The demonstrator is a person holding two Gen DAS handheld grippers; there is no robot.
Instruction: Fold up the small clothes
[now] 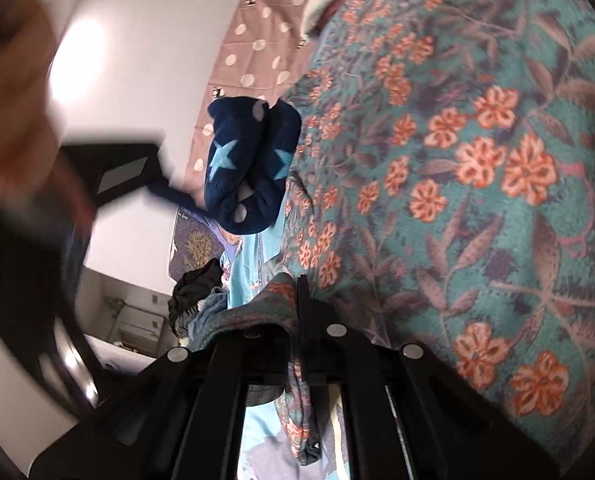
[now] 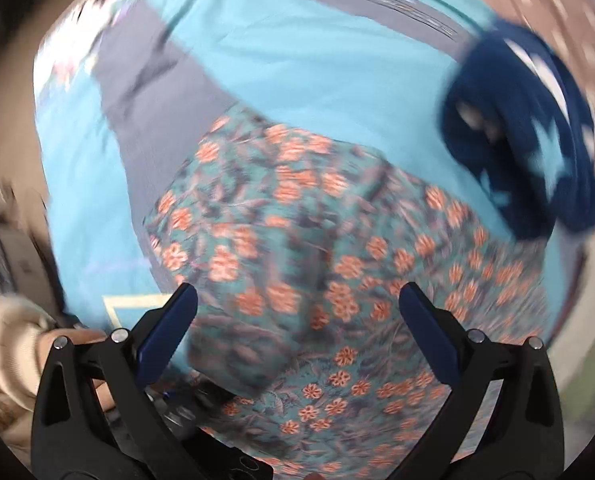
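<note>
1. Over on the left side, we see the left gripper [image 1: 299, 308] rolled onto its side, so the room's wall and the bed stand sideways in its view.
2. Its fingers [image 1: 302, 300] are pressed together, and we see them clamped on a fold of the floral garment [image 1: 477, 168], with more of that cloth hanging down between the black arms.
3. That teal cloth with orange flowers fills the whole right half of the left view, lying right against the closed fingers.
4. We look straight down with the right gripper [image 2: 297, 312]; the picture is blurred.
5. Its blue fingers [image 2: 173, 328] stand wide apart, gripping nothing.
6. Below them lies the floral garment, spread on a light blue and grey bedsheet [image 2: 257, 52]; whether the tips touch the cloth we cannot tell.
7. Dark blue star-print socks [image 2: 529, 140] sit on the bedsheet at the upper right, apart from the fingers.
8. A cream sleeve [image 2: 5, 344] and the hand [image 2: 85, 338] beside it show at lower left.
</note>
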